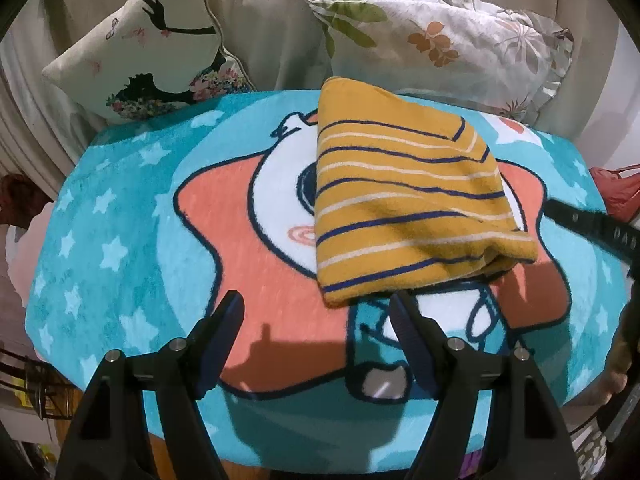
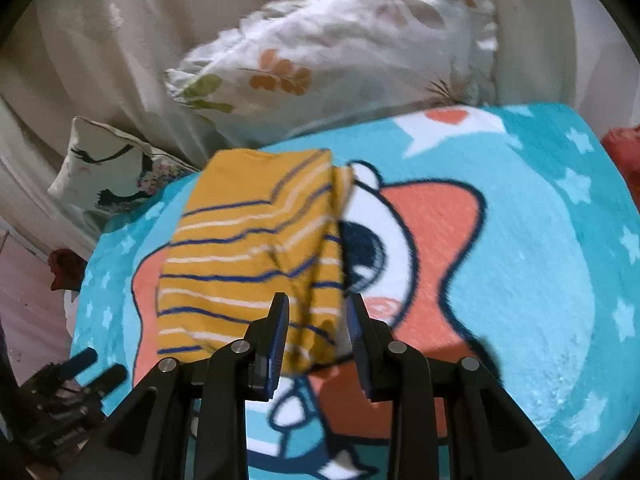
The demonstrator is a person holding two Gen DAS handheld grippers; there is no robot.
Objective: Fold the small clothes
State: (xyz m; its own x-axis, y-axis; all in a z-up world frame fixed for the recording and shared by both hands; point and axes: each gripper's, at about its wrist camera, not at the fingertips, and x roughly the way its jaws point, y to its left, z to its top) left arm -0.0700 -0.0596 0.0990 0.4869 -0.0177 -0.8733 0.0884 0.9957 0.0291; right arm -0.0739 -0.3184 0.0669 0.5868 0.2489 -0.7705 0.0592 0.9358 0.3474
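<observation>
A folded mustard-yellow garment [image 1: 404,200] with navy and white stripes lies flat on a turquoise cartoon mat [image 1: 120,220]. My left gripper [image 1: 316,304] hovers open just short of the garment's near edge, nothing between its fingers. In the right wrist view the same garment [image 2: 248,256] lies left of centre on the mat [image 2: 540,260]. My right gripper [image 2: 318,300] stands a little apart above its near right corner, the pads not pressing on the cloth. One of its fingers [image 1: 592,226] shows at the right edge, clear of the garment. The left gripper [image 2: 100,366] appears at the lower left.
Two pillows lean at the back: one with a black figure print [image 1: 152,48], one floral with a frill [image 1: 440,40]. Beige drapery hangs behind them. A red object [image 1: 616,188] sits off the mat's right side. The mat's edges drop away left and right.
</observation>
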